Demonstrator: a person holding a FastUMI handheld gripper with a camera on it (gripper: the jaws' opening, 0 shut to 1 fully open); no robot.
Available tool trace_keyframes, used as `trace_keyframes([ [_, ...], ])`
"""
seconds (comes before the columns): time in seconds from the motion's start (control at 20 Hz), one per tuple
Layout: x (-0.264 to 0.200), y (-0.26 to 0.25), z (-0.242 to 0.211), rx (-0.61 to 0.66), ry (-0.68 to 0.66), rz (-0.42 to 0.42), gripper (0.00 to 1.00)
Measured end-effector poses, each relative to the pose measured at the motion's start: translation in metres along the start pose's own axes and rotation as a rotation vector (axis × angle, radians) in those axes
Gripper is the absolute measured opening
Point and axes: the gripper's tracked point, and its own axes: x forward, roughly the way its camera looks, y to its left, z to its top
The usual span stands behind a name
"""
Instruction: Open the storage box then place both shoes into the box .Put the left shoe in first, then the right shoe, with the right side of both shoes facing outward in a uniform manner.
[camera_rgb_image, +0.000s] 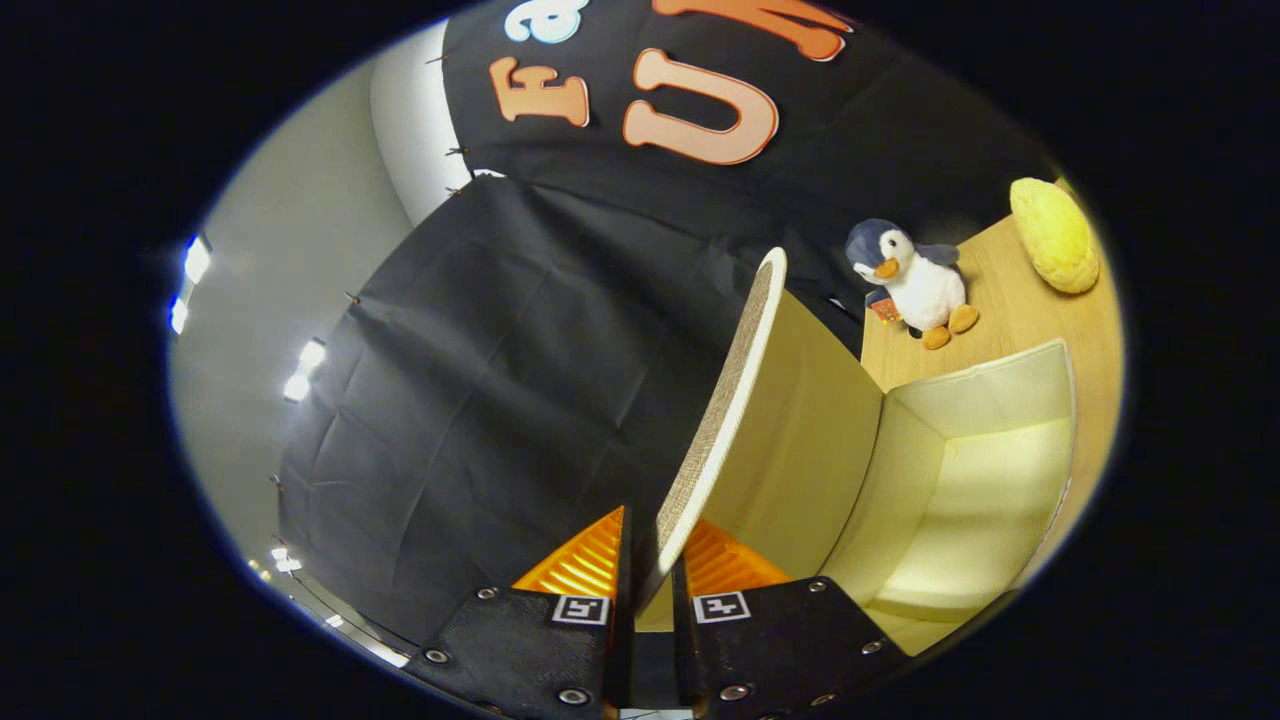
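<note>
gripper fingers are pinching the edge of the storage box lid, one finger on the woven outer face, the other on the pale inner face; the lid's rim is sitting right in the slot between them.

lid is standing raised, its long edge running from between the fingers away toward 12–1 o'clock, rounded far corner at the top. hinge line is lying at about 2 o'clock from the fingers, where the lid is meeting the storage box.

the box interior is opening toward 3–4 o'clock of the fingers, cream-lined, and nothing is lying inside that can be seen. judging from this, the opening step is partly to mostly done; the lid is probably needing to swing further toward 9 o'clock, away from the box mouth, before release.

count: one box, one lid, zero shoes in sight.

beyond the box on the wooden desk: one plush penguin at about 1 o'clock, one yellow bread-shaped plush further out at 2 o'clock. a small red item is sitting at the penguin's foot, too small to name.
</note>
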Motion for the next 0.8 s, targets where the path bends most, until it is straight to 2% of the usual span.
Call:
trace_keyframes([
  [0.3, 0.071, 0.004, -0.035, 0.004, 0.076, -0.062, 0.17],
  [0.4, 0.085, 0.000, -0.042, 0.004, 0.088, -0.106, 0.18],
  [0.65, 0.078, -0.011, -0.057, -0.090, 0.121, -0.180, 0.59],
  [0.8, 0.045, -0.022, -0.047, -0.188, 0.086, -0.231, 0.71],
])
